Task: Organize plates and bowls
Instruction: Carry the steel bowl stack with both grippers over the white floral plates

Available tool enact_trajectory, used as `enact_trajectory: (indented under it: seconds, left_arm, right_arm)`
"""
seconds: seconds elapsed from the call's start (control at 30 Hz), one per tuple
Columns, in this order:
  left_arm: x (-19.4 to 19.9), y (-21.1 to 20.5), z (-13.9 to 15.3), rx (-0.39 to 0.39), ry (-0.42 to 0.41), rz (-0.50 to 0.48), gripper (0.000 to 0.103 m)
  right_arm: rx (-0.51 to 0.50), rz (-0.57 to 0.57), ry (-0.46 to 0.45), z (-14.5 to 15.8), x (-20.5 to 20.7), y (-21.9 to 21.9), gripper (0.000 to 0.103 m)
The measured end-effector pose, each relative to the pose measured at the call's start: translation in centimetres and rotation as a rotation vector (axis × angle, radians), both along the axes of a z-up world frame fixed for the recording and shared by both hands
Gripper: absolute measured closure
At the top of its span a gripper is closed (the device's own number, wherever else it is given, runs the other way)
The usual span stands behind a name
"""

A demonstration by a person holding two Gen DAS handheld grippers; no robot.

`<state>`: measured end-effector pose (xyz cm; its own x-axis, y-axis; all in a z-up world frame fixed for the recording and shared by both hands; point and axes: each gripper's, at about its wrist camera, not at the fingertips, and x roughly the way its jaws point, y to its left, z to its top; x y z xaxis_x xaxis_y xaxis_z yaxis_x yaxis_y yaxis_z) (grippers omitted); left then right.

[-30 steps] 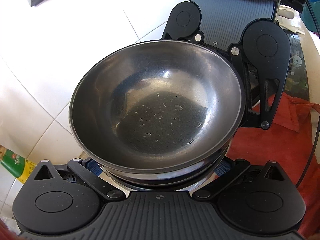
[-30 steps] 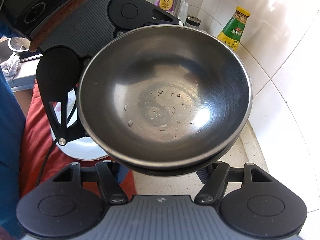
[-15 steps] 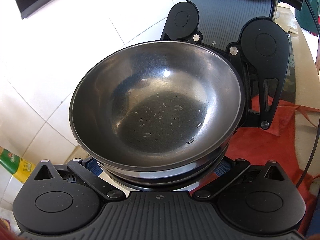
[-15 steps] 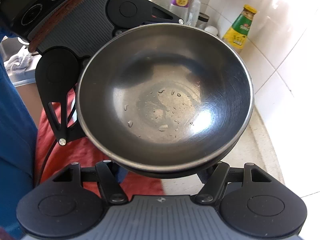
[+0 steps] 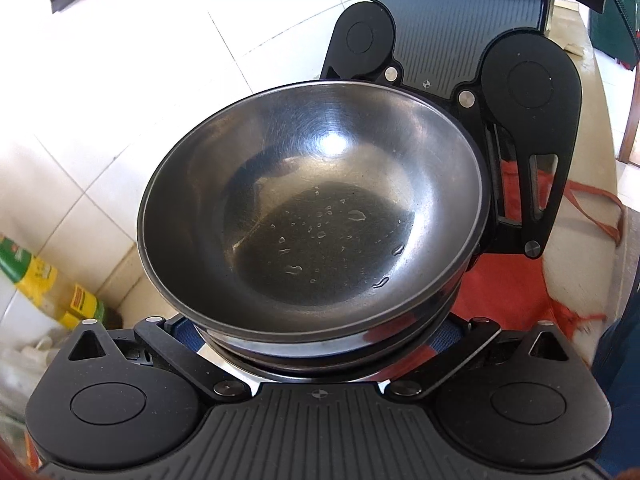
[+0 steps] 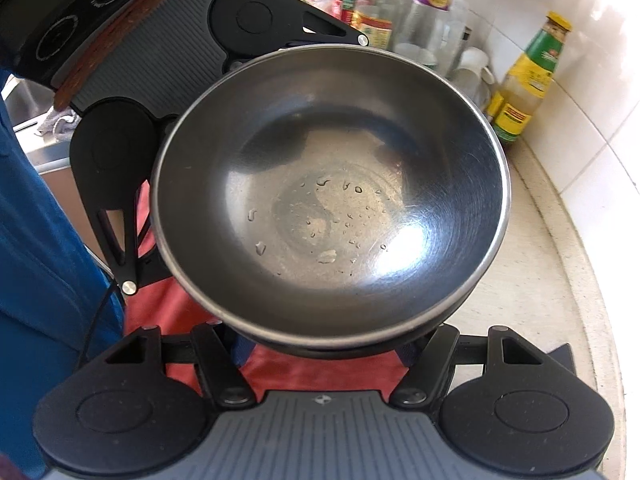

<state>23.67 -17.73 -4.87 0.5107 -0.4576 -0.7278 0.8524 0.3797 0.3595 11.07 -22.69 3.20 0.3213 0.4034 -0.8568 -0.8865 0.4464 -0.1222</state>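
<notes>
We see a home kitchen. Beyond the tool, white wall tiles (image 6: 580, 92) rise behind a pale stone counter (image 6: 552, 280). Ahead of the tool, sauce and oil bottles (image 6: 372, 8) crowd the counter's back, a green-capped condiment bottle (image 6: 524, 80) to their right. Up and left lies a steel sink edge (image 6: 28, 92); beneath the tool, a red cloth (image 6: 320, 372).

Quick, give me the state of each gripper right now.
Left gripper: closed on the stack of steel bowls, gripping its near side.
Right gripper: closed on the same stack from the opposite side.
</notes>
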Motion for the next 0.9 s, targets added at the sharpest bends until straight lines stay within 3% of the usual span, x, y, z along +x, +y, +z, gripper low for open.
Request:
enact_trajectory:
  seconds: [0.43,0.9]
  left_arm:
    - [1.4,5.5,-0.3,0.041,-0.001,0.035,0.0]
    - [9.9,6.8,-2.7,0.092,0.003,0.112,0.0]
  right_arm:
    - [0.055,0.017,0.024,-1.0,-2.3,6.0,0.037]
    - [0.115,-0.075,0.011,-3.2,-0.4,7.5,0.041]
